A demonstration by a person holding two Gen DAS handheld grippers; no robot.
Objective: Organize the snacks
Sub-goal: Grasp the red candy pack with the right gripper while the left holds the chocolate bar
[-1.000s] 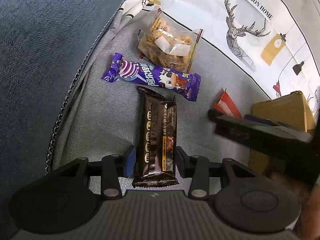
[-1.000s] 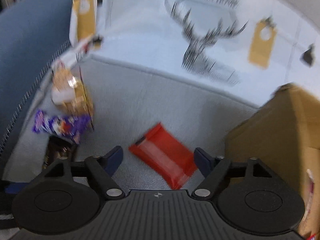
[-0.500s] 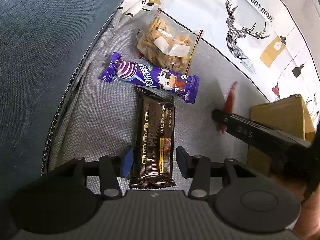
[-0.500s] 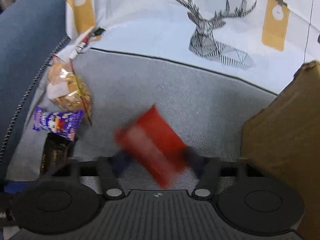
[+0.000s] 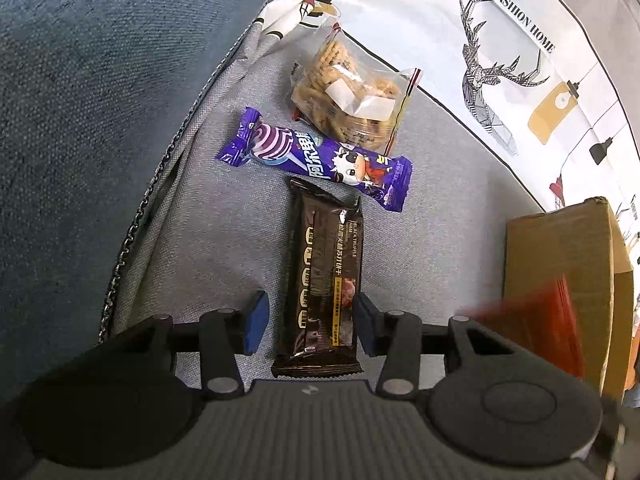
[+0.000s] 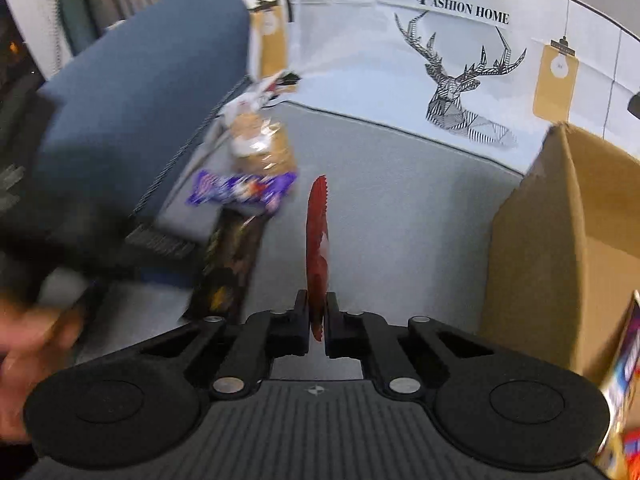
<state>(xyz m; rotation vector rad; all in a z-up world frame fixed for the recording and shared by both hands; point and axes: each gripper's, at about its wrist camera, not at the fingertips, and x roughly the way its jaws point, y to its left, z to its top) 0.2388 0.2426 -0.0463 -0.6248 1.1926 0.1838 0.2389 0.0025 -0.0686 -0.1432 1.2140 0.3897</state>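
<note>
Right gripper clamps red packet edge-on between fingertips; left gripper released, straddling dark bar.

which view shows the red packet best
The right wrist view: the red packet stands edge-on, sharp, pinched in the right claw. The left wrist view gives only a red blur beside the cardboard box.

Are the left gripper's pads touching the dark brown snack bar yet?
Apart. In the left wrist view the left gripper straddles the dark brown snack bar, with grey cloth visible between the left pad and the wrapper; the right pad sits close.
</note>
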